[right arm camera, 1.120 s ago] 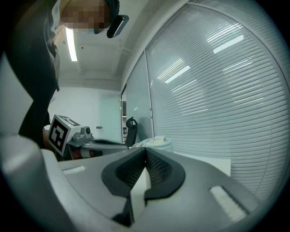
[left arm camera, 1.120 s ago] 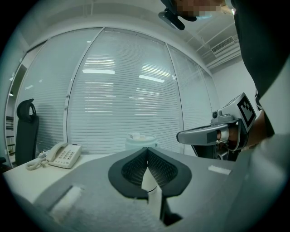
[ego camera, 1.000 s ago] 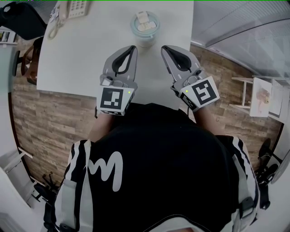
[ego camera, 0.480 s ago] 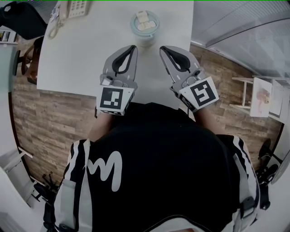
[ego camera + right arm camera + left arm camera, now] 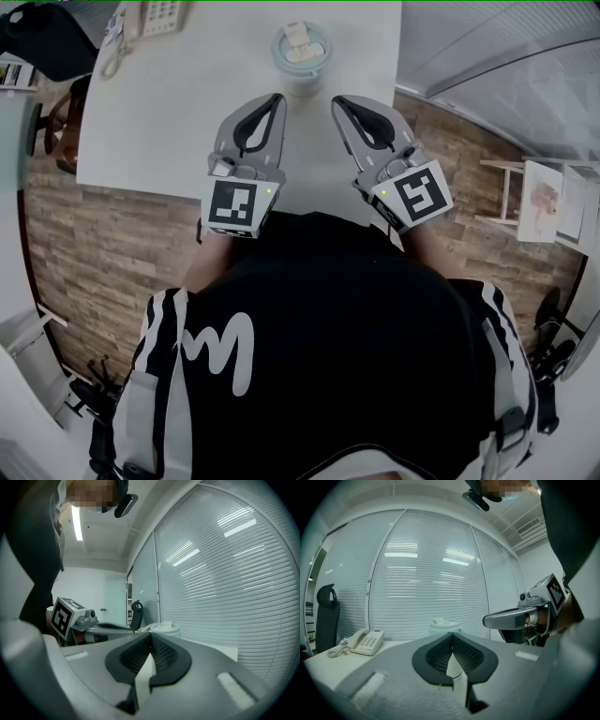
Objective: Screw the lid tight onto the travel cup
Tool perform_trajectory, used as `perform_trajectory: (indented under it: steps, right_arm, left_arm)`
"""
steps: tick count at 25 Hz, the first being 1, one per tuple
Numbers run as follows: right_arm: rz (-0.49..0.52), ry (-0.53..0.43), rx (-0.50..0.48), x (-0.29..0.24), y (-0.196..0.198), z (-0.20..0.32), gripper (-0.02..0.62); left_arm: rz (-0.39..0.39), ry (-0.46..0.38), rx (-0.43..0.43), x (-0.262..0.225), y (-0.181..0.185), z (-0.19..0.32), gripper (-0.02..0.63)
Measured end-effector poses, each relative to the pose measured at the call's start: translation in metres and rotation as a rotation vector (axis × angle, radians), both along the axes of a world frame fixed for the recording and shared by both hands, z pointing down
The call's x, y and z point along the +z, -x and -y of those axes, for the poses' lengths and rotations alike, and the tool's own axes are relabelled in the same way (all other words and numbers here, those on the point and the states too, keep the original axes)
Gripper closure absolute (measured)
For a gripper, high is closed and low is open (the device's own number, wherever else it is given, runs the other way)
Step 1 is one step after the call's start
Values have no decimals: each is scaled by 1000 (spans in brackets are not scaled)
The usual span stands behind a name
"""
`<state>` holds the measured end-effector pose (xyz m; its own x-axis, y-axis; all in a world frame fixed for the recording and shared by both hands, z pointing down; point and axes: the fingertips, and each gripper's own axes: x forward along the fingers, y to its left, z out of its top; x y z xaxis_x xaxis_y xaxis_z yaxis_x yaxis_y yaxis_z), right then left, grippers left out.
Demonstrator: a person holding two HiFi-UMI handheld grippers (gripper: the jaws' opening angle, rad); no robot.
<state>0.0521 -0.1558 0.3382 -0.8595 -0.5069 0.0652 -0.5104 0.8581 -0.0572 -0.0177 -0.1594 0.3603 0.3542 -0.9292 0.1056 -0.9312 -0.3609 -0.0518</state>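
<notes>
Travel cup (image 5: 301,58), upright near the far edge of the white table (image 5: 169,112), with the lid (image 5: 300,42) sitting on its mouth. Whether the lid is screwed down or only resting there cannot be read. The scene fits a lid set on and waiting to be turned as well as one already tight.

Left gripper (image 5: 275,99) and right gripper (image 5: 339,100) hover over the near part of the table, short of the cup and to either side of it. Each has its jaws pressed together with nothing between them.

A telephone (image 5: 155,14) lies at the far left corner and an office chair (image 5: 326,611) stands beyond it, both well apart from the cup. Only bare tabletop shows between grippers and cup.
</notes>
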Motion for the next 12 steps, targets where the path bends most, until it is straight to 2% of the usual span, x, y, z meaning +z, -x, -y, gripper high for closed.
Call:
perform_trajectory:
  steps: [12]
  right_arm:
    - [11,20,18,0,-1,0,595]
  left_arm:
    - [-18,5,7,0,0,-1,604]
